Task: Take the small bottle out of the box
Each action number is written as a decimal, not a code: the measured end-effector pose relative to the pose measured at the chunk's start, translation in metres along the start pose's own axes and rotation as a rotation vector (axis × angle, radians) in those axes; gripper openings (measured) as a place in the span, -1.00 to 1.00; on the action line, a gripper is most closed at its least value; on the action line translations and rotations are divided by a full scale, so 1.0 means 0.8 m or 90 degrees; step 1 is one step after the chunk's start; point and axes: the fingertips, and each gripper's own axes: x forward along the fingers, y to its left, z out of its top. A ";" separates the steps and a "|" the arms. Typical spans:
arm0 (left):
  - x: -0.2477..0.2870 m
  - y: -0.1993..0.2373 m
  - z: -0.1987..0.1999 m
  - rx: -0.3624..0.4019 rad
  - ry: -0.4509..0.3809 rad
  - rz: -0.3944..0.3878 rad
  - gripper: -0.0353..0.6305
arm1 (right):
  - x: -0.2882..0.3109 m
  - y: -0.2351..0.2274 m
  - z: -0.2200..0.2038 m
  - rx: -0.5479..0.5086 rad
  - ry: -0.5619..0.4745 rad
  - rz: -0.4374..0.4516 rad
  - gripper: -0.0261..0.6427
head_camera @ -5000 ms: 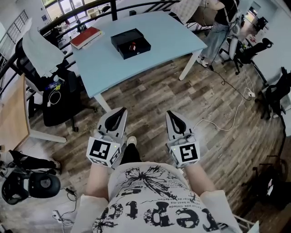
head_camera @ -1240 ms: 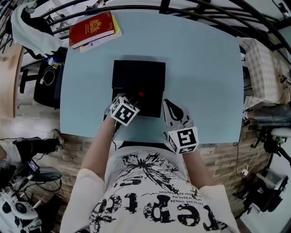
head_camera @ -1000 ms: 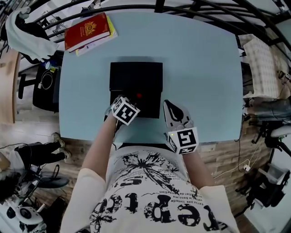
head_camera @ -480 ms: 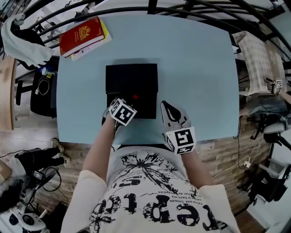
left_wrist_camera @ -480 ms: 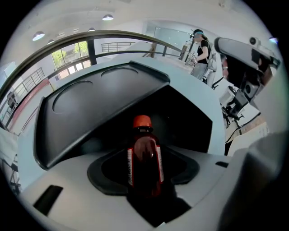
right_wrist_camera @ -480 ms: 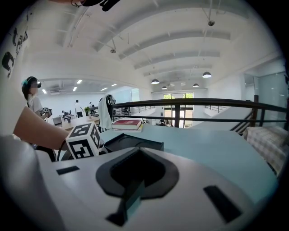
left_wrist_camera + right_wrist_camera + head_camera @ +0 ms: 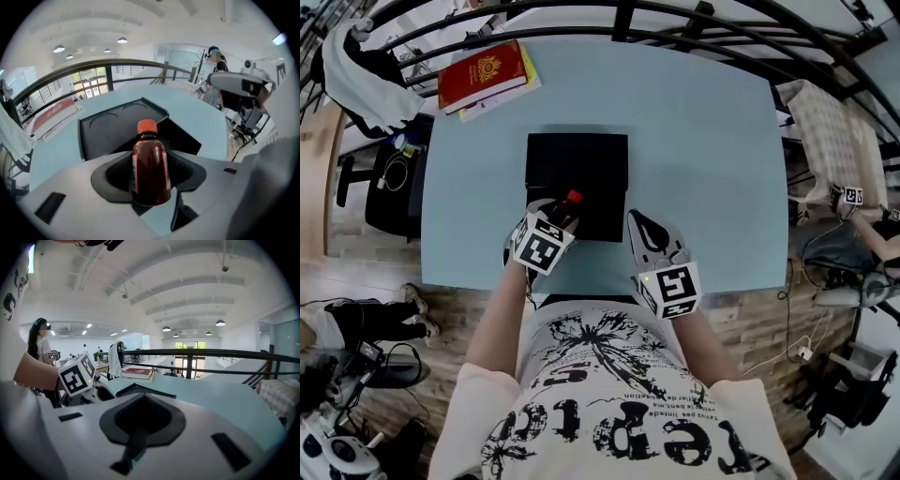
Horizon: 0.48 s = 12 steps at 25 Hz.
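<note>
Left gripper point(image 7: 149, 187) clenched on the small bottle point(image 7: 150, 164), jaws pressing its dark body from both sides. Orange cap up and clear of the jaws. Bottle roughly upright.

Head view puts the bottle over the near edge of the black box point(image 7: 581, 169). It looks lifted out of the box rather than resting in it. Cannot tell if its base is fully clear of the box wall.

Right gripper point(image 7: 647, 230) sits just beside the box on its right, over the pale blue table point(image 7: 703, 141). Its jaws are together with nothing between them. It looks apart from the box.

Step in hand: lift-out. Judgement: well along. Grip is made, and the bottle only has to clear the box and go down on the table.

To do it well:
- Hold the squeeze constant; the body is smooth and round, so it could slip or pivot in the jaws.
- Raise straight up before any sideways move, so the base does not catch the box wall.
- Cap stays up.
- The box looks light and may drag if the bottle snags; the right gripper is close enough to steady it.
- Set down on bare table at the near side, well apart from the red book point(image 7: 483, 75) at the far left corner.

Black railing point(image 7: 675, 19) runs beyond the table, no concern.
</note>
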 end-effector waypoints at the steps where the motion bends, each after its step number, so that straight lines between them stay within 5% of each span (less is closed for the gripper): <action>1: -0.012 0.001 0.009 -0.001 -0.029 0.009 -0.19 | -0.001 0.003 0.004 -0.004 -0.005 0.003 -0.89; 12: -0.170 -0.003 0.105 0.006 -0.358 0.093 -0.19 | -0.025 0.022 0.062 -0.039 -0.086 -0.013 -0.89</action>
